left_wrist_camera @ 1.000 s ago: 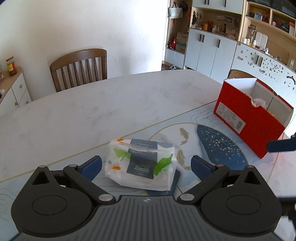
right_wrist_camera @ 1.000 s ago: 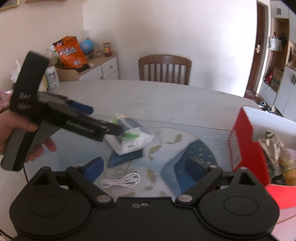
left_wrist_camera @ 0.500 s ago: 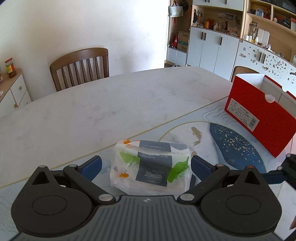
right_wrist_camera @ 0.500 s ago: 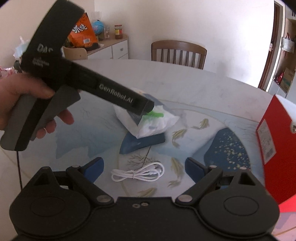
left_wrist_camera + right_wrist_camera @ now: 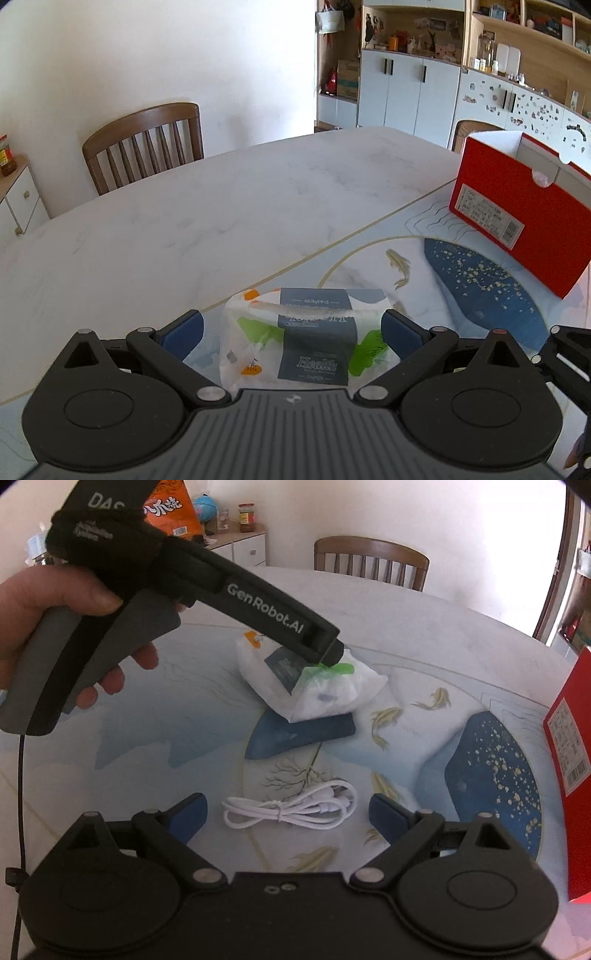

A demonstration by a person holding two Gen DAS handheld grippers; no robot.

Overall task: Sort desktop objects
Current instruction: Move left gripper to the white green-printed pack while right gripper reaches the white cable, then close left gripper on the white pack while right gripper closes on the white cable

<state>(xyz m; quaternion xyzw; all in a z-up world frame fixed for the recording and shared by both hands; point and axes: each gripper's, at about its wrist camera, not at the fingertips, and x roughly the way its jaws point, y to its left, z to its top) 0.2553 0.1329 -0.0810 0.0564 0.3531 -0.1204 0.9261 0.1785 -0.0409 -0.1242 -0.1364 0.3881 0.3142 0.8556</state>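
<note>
Currently my left claw (image 5: pixel 291 328) stands apart, straddling the tissue pack (image 5: pixel 308 341) on the table (image 5: pixel 229 218); my right claw (image 5: pixel 287 810) stands apart around the white cable (image 5: pixel 291 808); red box (image 5: pixel 517 218) at two o'clock.

Red box (image 5: pixel 517 206) blocks right side (tabletop (image 5: pixel 221 206) bare beyond).

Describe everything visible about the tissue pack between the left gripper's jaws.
The soft white plastic tissue pack, with a dark blue label and green and orange prints, lies flat on the table's painted surface. It sits between the left gripper's open jaws, which flank it; contact isn't clear.
</note>
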